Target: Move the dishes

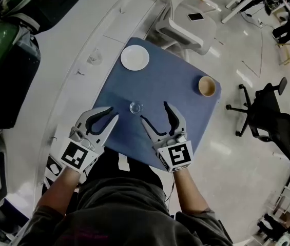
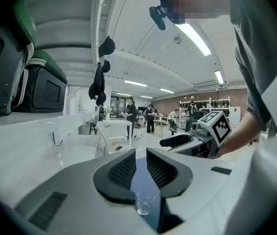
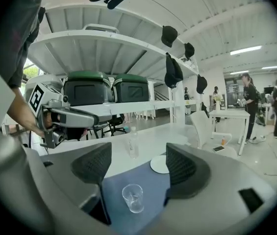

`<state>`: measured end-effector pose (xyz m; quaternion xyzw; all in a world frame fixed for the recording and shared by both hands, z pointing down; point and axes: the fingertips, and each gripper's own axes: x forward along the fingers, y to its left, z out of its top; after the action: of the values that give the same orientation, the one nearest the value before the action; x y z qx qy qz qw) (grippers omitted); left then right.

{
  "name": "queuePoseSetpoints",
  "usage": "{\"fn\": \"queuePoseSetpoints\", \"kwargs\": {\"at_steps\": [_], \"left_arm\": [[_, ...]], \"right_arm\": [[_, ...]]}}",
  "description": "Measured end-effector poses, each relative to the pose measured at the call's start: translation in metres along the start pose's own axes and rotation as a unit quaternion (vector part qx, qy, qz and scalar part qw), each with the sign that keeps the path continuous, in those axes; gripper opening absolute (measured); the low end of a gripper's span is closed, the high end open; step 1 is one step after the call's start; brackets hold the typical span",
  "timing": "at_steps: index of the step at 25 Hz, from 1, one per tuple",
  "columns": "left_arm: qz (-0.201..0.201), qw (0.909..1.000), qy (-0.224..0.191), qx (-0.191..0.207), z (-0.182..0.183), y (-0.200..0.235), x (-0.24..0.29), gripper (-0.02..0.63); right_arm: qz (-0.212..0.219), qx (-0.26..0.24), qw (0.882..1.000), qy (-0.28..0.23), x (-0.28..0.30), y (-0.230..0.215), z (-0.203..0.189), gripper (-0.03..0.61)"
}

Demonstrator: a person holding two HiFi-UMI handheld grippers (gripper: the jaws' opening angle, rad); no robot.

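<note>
Bright, even indoor light from ceiling strip lights (image 2: 193, 37), glare patches on the glossy floor (image 1: 247, 78), strong fisheye bending and black corners in both gripper views, dim head-view edges

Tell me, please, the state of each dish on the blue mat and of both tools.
Glass, upright, empty, on the mat.
Plate, flat, empty.
Cup, upright, at the mat's right edge.
Left tool, jaws slightly apart, holding nothing.
Right tool, jaws wide apart, holding nothing.

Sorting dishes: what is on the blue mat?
A white plate, clear glass and tan cup. The left gripper and right gripper cover the near edge of the mat.
</note>
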<state>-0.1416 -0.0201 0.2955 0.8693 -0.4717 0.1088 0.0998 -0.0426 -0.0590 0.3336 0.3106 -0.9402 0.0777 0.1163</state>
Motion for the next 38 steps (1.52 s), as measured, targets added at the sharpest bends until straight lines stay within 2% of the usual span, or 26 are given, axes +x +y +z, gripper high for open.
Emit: {"fn": "queuePoseSetpoints", "kwargs": {"at_steps": [3, 8, 16, 21, 26, 32, 38], "left_arm": [[-0.001, 0.9998, -0.015, 0.010, 0.010, 0.000, 0.001, 0.092], [0.000, 0.9996, -0.029, 0.001, 0.027, 0.001, 0.004, 0.125], [-0.003, 0.9990, -0.043, 0.011, 0.054, -0.003, 0.003, 0.175], [0.001, 0.9979, -0.060, 0.024, 0.077, -0.007, 0.002, 0.189], [0.014, 0.9967, -0.077, 0.021, 0.096, -0.015, 0.005, 0.193], [0.052, 0.9952, -0.084, -0.005, 0.101, -0.005, 0.012, 0.194], [0.076, 0.9938, -0.076, -0.029, 0.091, 0.017, 0.026, 0.194]], "right_arm": [[-0.009, 0.005, 1.000, -0.015, -0.008, -0.002, 0.018, 0.339], [-0.017, 0.002, 1.000, -0.025, -0.022, -0.007, 0.039, 0.339], [-0.032, -0.009, 0.998, -0.046, -0.037, -0.015, 0.068, 0.339], [-0.042, -0.014, 0.999, -0.027, -0.047, -0.018, 0.085, 0.337], [-0.019, -0.018, 0.997, -0.070, -0.059, -0.024, 0.104, 0.336], [0.002, -0.016, 0.997, -0.080, -0.062, -0.043, 0.113, 0.334], [0.018, 0.001, 0.997, -0.080, -0.045, -0.062, 0.113, 0.331]]}}
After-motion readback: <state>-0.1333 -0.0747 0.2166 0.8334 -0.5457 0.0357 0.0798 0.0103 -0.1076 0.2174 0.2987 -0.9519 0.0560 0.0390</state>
